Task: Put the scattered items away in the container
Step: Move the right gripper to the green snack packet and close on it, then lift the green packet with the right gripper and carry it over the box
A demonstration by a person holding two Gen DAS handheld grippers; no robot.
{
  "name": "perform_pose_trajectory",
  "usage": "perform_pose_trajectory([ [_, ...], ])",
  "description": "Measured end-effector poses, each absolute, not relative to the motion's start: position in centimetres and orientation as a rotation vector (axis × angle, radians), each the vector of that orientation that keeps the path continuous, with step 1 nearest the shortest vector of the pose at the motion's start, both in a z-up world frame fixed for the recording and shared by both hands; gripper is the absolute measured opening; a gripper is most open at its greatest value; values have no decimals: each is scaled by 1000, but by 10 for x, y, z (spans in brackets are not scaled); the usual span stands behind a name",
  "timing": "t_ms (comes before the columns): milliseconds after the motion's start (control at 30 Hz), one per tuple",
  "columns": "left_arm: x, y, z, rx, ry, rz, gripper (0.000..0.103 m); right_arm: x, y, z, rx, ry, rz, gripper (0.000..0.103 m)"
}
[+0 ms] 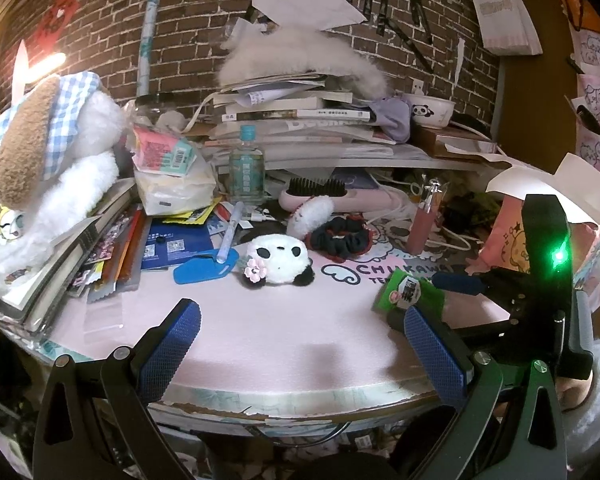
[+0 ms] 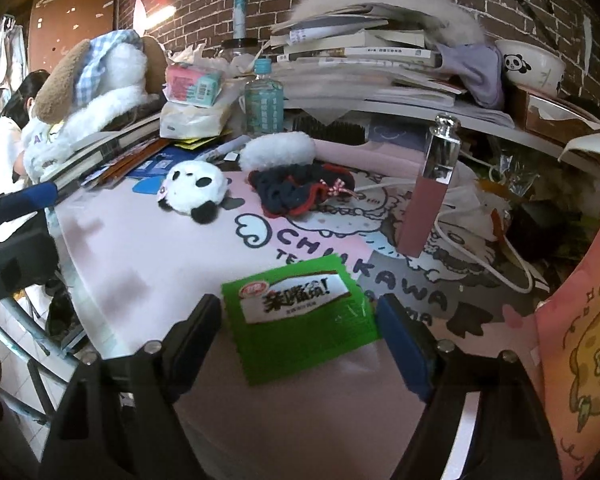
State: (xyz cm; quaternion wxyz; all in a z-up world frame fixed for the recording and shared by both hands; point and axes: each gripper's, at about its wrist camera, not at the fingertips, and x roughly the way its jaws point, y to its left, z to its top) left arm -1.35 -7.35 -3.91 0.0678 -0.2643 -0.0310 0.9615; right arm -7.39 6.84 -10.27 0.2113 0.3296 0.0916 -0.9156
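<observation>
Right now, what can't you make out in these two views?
- Green snack packet: right wrist view, near corners hidden behind the open right gripper fingers.
- Pink bag: cut off by the frame edge; inside unseen.
- Left gripper: open, nothing between.

front mat (image 1: 260, 320) clear, clutter behind, pink bag (image 2: 580, 340) blocks rt
</observation>
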Motion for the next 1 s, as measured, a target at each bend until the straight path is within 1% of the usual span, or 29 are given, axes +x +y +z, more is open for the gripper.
perform_pose_trajectory([
  [167,-12,-74,-39,-794,-95,2896,102,-70,64,-101,886,298,-2553,54],
  [300,-13,-75,-39,-793,-99,2895,102,-67,63,-101,871,318,-2559,50],
  [367,-13,-74,-39,-794,-98,2895,102,-68,64,-101,868,322,-2566,44],
  [500,-12,-75,-39,-794,-97,2895,102,-67,65,-100,855,332,-2571,38],
  [667,-12,-75,-39,-792,-99,2894,102,-59,60,-97,791,384,-2602,27],
  [800,-12,-75,-38,-788,-109,2894,102,-57,61,-95,770,389,-2614,22],
  [867,-12,-76,-37,-788,-110,2894,102,-55,62,-94,751,385,-2624,19],
  [1000,-12,-76,-37,-786,-109,2894,102,-52,62,-91,730,378,-2630,15],
])
